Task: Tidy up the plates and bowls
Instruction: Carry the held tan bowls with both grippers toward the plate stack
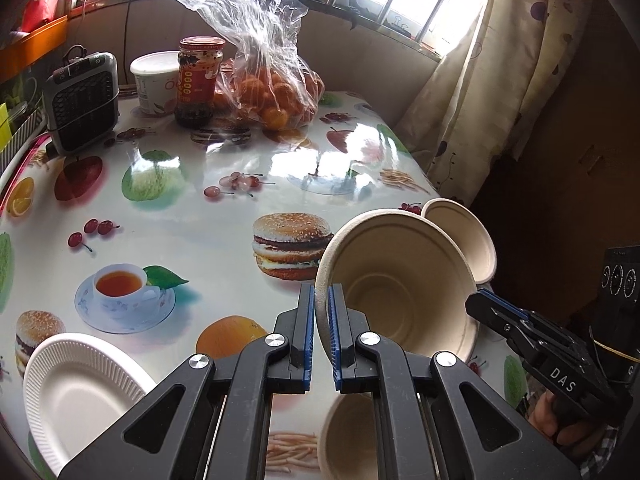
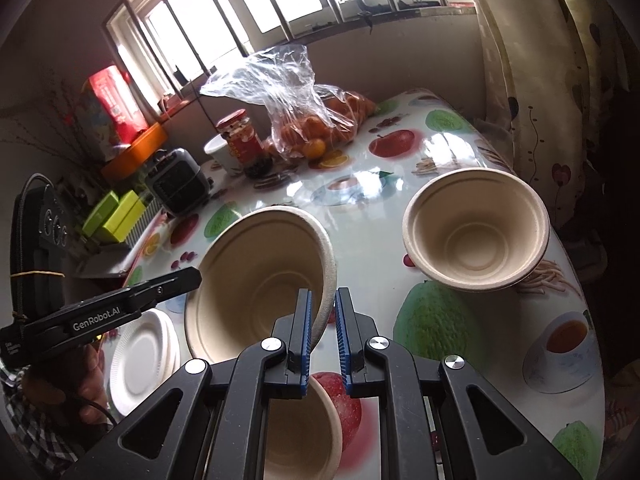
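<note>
A beige paper bowl [image 1: 400, 284] is held tilted above the table, gripped at opposite rims by both grippers. My left gripper [image 1: 321, 332] is shut on its left rim. My right gripper [image 2: 322, 332] is shut on its right rim; the bowl [image 2: 260, 280] fills the middle of the right wrist view. A second beige bowl [image 2: 476, 228] stands upright on the table at the right edge, also in the left wrist view [image 1: 468, 236]. A third bowl [image 2: 304, 432] sits below the grippers, also in the left wrist view [image 1: 348, 436]. White paper plates [image 1: 76, 392] lie at the near left, stacked in the right wrist view [image 2: 140, 360].
The table [image 1: 200, 216] has a glossy fruit-print cloth. At the back stand a small heater [image 1: 82, 100], a white tub [image 1: 154, 80], a red-lidded jar [image 1: 200, 80] and a plastic bag of oranges [image 1: 272, 92]. A curtain [image 1: 480, 92] hangs to the right.
</note>
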A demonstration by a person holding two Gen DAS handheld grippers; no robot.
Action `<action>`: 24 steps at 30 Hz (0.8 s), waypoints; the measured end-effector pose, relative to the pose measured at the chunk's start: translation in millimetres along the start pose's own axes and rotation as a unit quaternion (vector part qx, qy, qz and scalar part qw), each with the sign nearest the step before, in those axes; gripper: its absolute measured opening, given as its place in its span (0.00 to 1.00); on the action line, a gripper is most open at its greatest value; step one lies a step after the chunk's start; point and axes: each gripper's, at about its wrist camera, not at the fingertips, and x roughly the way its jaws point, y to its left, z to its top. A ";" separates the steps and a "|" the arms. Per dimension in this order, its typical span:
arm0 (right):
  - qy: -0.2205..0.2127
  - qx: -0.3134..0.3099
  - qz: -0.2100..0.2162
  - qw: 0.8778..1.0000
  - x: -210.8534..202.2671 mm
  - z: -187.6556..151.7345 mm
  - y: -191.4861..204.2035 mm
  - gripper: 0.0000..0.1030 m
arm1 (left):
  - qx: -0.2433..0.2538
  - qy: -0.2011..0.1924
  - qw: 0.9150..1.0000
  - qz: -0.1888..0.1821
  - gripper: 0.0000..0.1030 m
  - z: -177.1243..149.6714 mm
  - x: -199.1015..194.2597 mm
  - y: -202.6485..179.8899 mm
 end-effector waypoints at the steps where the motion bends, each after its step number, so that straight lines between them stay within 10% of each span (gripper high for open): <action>1: -0.001 0.000 0.000 1.000 -2.5 -1.3 1.0 0.12 | 0.001 -0.001 1.000 -0.001 0.07 -1.2 -2.0 -0.6; 24: -0.022 0.013 -0.006 1.000 -46.0 -45.2 15.2 0.12 | 0.018 -0.003 1.000 -0.019 0.07 -35.5 -31.5 -9.6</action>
